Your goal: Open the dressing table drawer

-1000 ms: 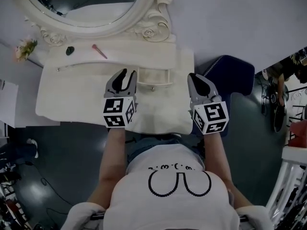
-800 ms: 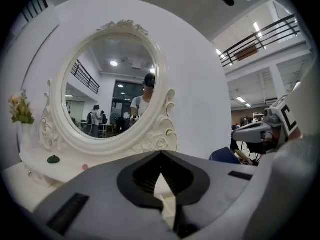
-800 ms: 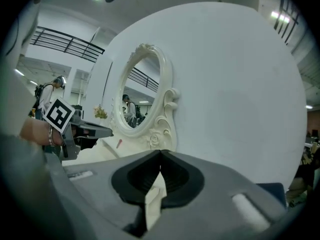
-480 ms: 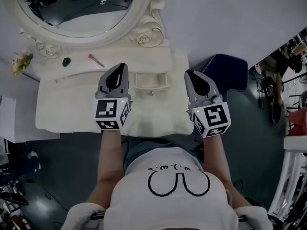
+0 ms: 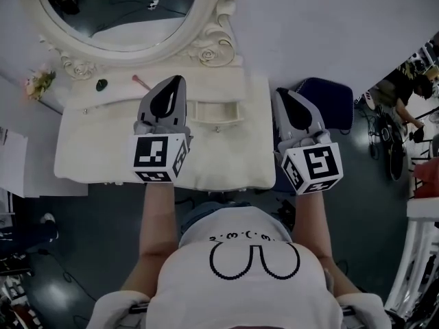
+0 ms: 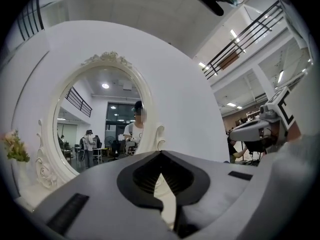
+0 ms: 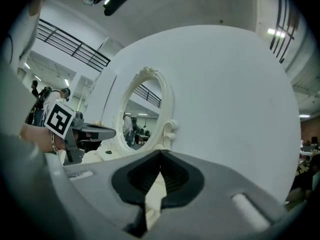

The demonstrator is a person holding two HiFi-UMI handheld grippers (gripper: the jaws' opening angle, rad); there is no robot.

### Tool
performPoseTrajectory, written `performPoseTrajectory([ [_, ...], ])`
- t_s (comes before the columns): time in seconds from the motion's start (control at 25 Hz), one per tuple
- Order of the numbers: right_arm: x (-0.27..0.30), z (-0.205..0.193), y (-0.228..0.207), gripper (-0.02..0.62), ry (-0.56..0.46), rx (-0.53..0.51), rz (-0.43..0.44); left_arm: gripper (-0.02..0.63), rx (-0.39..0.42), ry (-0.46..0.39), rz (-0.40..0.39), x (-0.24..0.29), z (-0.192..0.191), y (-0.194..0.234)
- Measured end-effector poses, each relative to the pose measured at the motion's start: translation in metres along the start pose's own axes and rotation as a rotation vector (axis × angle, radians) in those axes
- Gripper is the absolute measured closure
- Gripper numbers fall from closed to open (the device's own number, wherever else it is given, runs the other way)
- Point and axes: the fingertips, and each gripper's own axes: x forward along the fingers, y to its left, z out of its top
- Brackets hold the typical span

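The white dressing table [image 5: 96, 149] stands below me against the wall, with its oval mirror [image 5: 209, 43] behind it. In the middle of its front a small drawer [image 5: 218, 112] stands pulled out, its inside showing and its knob [image 5: 217, 129] toward me. My left gripper [image 5: 178, 81] hangs above the table just left of the drawer, shut on nothing. My right gripper [image 5: 282, 94] is over the table's right edge, also shut and empty. Neither touches the drawer. The left gripper view has the shut left gripper [image 6: 161, 153] facing the mirror [image 6: 100, 129]; in the right gripper view the right gripper [image 7: 160, 152] points at the wall.
A pink stick [image 5: 141, 81], a small dark object [image 5: 101, 84] and a posy of flowers [image 5: 40, 83] lie at the table's back left. A dark blue stool [image 5: 333, 101] stands to the right, and a white rack [image 5: 420, 252] further right. People sit in the background.
Both grippers have risen from the drawer's level toward my head. The left gripper's jaws, open a second ago, have shut on nothing. The drawer has stayed pulled out.
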Motion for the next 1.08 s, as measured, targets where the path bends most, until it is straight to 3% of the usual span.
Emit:
performPoseTrajectory([
  [0.36, -0.008, 0.009, 0.007, 0.598, -0.016, -0.032, -0.001, 0.607, 0.073, -0.008, 0.000, -0.009, 0.014, -0.010],
  [1.08, -0.008, 0.005, 0.011, 0.598, -0.004, -0.071, 0.020, 0.607, 0.064, -0.024, 0.014, -0.015, 0.018, -0.010],
])
